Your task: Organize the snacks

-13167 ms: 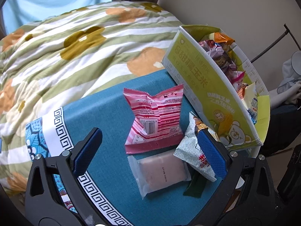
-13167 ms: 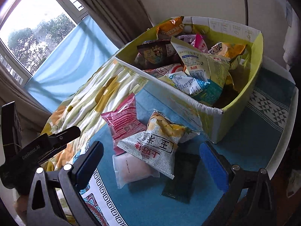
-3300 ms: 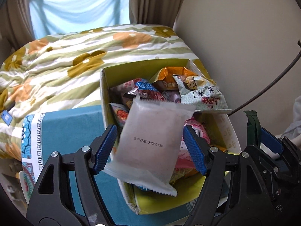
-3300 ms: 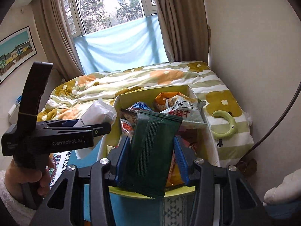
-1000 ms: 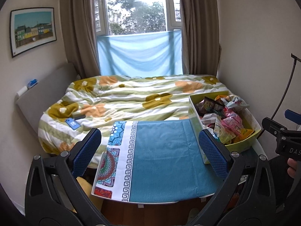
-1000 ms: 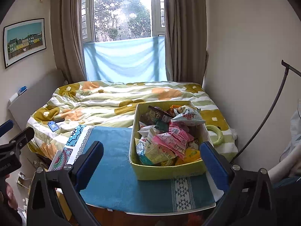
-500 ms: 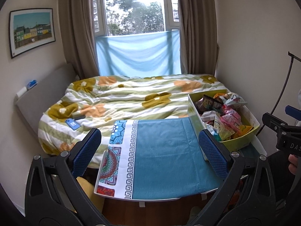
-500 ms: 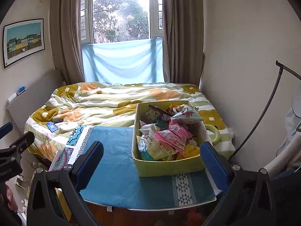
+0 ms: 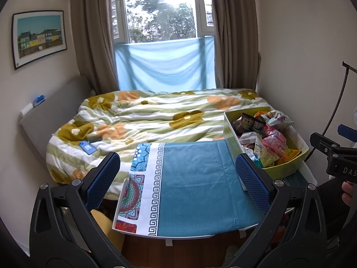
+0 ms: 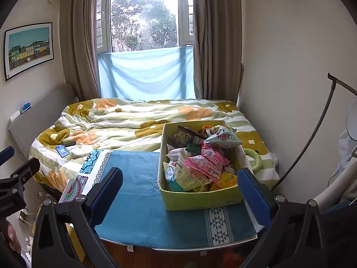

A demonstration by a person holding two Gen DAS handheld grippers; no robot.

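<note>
Snacks (image 10: 200, 163) sit heaped in the yellow box (image 10: 200, 197) on the blue cloth (image 9: 196, 183), so both the left gripper (image 9: 178, 178) and right gripper (image 10: 180, 192) hang released and empty, held well back, the sorting seemingly done.

Bare blue tablecloth (image 10: 138, 201) — open passage; snack-filled yellow box (image 10: 200, 198) blocks right side

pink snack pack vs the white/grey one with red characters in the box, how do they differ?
Colour: the pink snack pack is bright pink; the white-grey pack is pale with red characters.
Place: the pink snack pack lies mid-pile, nearer the yellow-green box's front; the white-grey pack sits at the back right.
Pose: the pink snack pack lies fairly flat; the white-grey pack looks puffed.
Both rest on top of the pile, untouched.
</note>
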